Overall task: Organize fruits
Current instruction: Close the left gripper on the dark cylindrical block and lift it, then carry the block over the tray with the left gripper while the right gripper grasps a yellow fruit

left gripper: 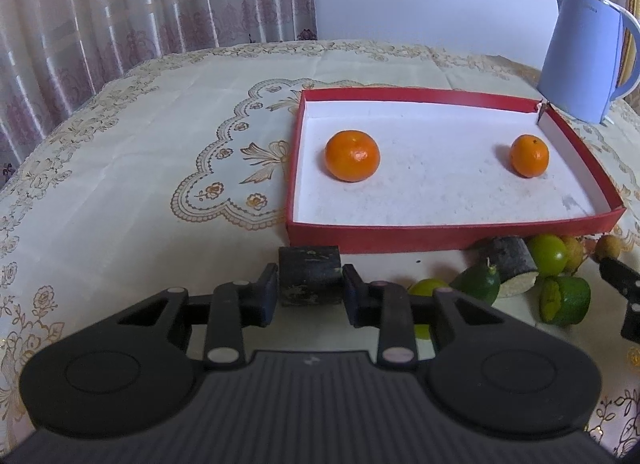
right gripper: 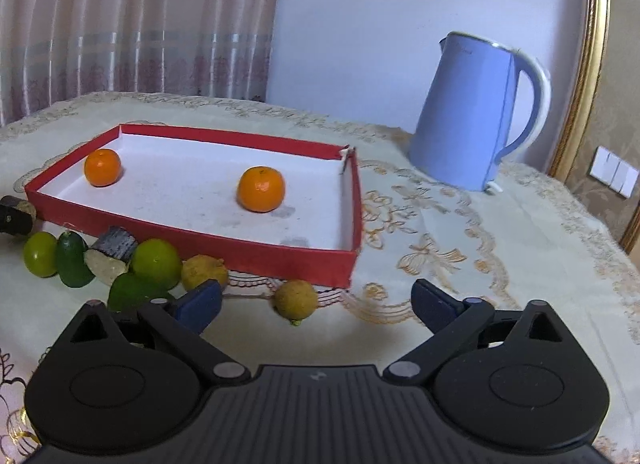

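My left gripper (left gripper: 310, 290) is shut on a dark sugarcane piece (left gripper: 310, 274), just in front of the red box's near wall (left gripper: 400, 234). That piece also shows at the left edge of the right wrist view (right gripper: 14, 218). Two oranges lie in the red box (right gripper: 192, 238): one left (left gripper: 352, 155), one right (left gripper: 529, 155). My right gripper (right gripper: 316, 300) is open, with a small yellow-brown fruit (right gripper: 296, 298) lying between its fingertips and untouched. A second yellow-brown fruit (right gripper: 204, 271) sits by its left finger (right gripper: 200, 302).
Several green limes (right gripper: 156, 262) and another sugarcane piece (right gripper: 112, 252) crowd the cloth in front of the box. A blue kettle (right gripper: 472, 116) stands behind the box's right corner. The patterned tablecloth (left gripper: 140, 168) spreads left of the box; a curtain hangs behind.
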Demonstrator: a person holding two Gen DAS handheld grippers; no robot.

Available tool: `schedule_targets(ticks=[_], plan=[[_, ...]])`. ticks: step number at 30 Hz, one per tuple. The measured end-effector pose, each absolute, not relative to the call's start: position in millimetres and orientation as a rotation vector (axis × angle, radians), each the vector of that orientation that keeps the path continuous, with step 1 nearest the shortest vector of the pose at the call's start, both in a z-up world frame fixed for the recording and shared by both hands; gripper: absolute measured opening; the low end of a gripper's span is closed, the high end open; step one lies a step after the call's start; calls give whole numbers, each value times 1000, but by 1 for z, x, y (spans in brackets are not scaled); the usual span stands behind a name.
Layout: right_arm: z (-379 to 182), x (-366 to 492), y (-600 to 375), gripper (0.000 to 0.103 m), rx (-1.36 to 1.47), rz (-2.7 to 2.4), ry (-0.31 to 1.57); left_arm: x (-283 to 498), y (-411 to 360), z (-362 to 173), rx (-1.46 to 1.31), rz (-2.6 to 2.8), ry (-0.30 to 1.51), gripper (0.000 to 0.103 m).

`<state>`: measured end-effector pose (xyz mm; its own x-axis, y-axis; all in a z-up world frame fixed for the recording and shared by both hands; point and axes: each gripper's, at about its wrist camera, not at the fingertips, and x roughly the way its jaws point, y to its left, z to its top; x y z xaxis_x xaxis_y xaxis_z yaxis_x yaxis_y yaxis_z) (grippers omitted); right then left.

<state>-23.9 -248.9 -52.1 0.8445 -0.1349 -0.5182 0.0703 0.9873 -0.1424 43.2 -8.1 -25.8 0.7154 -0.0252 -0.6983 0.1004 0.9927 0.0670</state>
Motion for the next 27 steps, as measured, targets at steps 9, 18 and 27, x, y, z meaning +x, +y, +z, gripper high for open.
schedule_targets(ticks=[9,18,27], plan=[[-52,-23,-249,99,-122,-127,526,41,-8,-22,118,-52,754,30],[-54,-17,-250,79,-116,-97,574,36,-12,-15,123,-65,734,30],[-56,-11,-251,70,-101,-83,590,34,-13,-11,125,-67,720,30]])
